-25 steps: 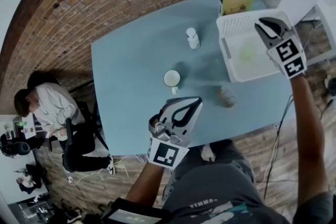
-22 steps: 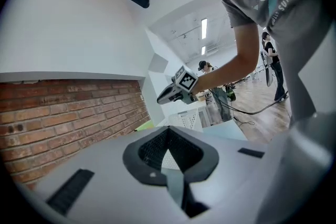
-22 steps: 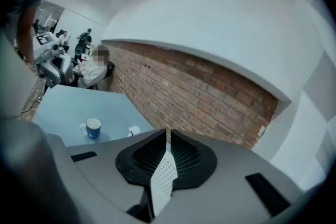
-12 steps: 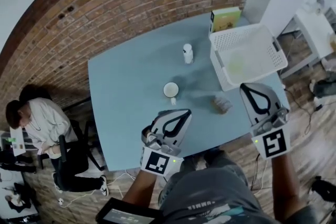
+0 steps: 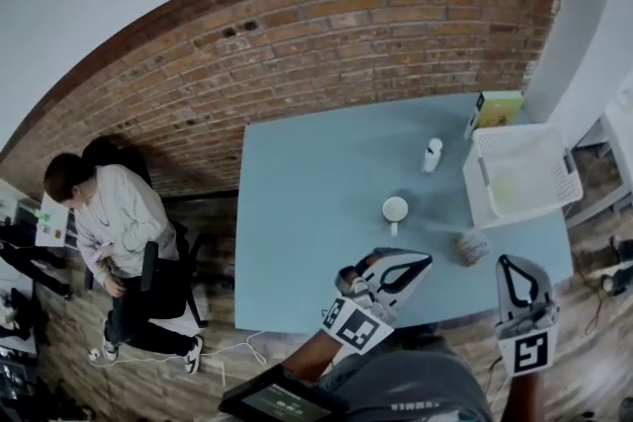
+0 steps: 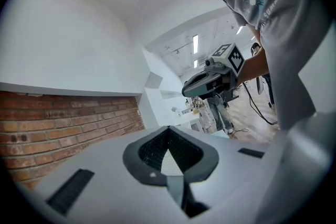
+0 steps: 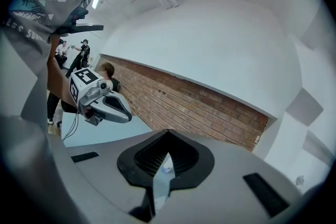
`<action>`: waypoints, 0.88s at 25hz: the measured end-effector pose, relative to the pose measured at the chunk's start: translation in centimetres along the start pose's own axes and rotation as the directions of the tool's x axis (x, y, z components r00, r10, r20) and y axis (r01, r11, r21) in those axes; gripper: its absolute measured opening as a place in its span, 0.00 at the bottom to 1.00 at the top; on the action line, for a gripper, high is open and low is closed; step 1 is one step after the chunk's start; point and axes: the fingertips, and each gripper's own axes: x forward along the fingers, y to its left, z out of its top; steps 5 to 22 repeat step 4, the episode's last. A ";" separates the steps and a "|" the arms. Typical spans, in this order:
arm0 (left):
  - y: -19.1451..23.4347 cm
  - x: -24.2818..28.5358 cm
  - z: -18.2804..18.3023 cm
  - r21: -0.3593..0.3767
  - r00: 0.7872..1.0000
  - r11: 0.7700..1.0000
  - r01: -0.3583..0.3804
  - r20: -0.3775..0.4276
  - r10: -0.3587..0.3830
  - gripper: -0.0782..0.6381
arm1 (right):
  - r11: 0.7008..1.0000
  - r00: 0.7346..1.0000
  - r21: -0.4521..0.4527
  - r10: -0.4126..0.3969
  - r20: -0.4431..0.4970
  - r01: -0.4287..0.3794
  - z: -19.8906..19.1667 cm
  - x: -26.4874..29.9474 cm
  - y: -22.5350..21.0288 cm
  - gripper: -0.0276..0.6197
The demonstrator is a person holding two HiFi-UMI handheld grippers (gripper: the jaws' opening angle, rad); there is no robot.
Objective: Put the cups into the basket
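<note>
A white mug (image 5: pixel 395 210) stands mid-table on the blue table (image 5: pixel 307 212). A clear glass cup (image 5: pixel 472 247) sits near the front right edge. The white basket (image 5: pixel 524 175) stands at the right end with something pale green (image 5: pixel 502 191) inside. My left gripper (image 5: pixel 423 260) hovers at the front edge, below the mug, shut with nothing in it. The right gripper (image 5: pixel 508 262) is just in front of the glass cup, also shut and holding nothing. In the left gripper view the jaws (image 6: pixel 168 128) meet, as they do in the right gripper view (image 7: pixel 168 131).
A small white bottle (image 5: pixel 431 154) stands behind the mug, and a green-and-yellow box (image 5: pixel 497 109) stands at the far right corner beside the basket. A brick wall (image 5: pixel 346 35) runs behind the table. A seated person (image 5: pixel 104 217) is at the left. A tablet (image 5: pixel 282 400) is near me.
My right gripper has come away from above the basket down to the table's front edge. The head view has pulled back, so the table looks smaller. The left gripper stays near the front edge.
</note>
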 end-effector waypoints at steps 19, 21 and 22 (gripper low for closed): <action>0.0 -3.4 0.4 0.024 1.000 1.000 -0.005 -0.008 0.006 0.11 | 0.999 1.000 -0.040 0.005 -0.014 -0.006 0.9 -0.3 2.5 0.06; 0.0 -3.4 0.4 0.024 1.000 1.000 -0.005 -0.008 0.006 0.11 | 0.999 1.000 -0.040 0.005 -0.014 -0.006 0.9 -0.3 2.5 0.06; 0.0 -3.4 0.4 0.024 1.000 1.000 -0.005 -0.008 0.006 0.11 | 0.999 1.000 -0.040 0.005 -0.014 -0.006 0.9 -0.3 2.5 0.06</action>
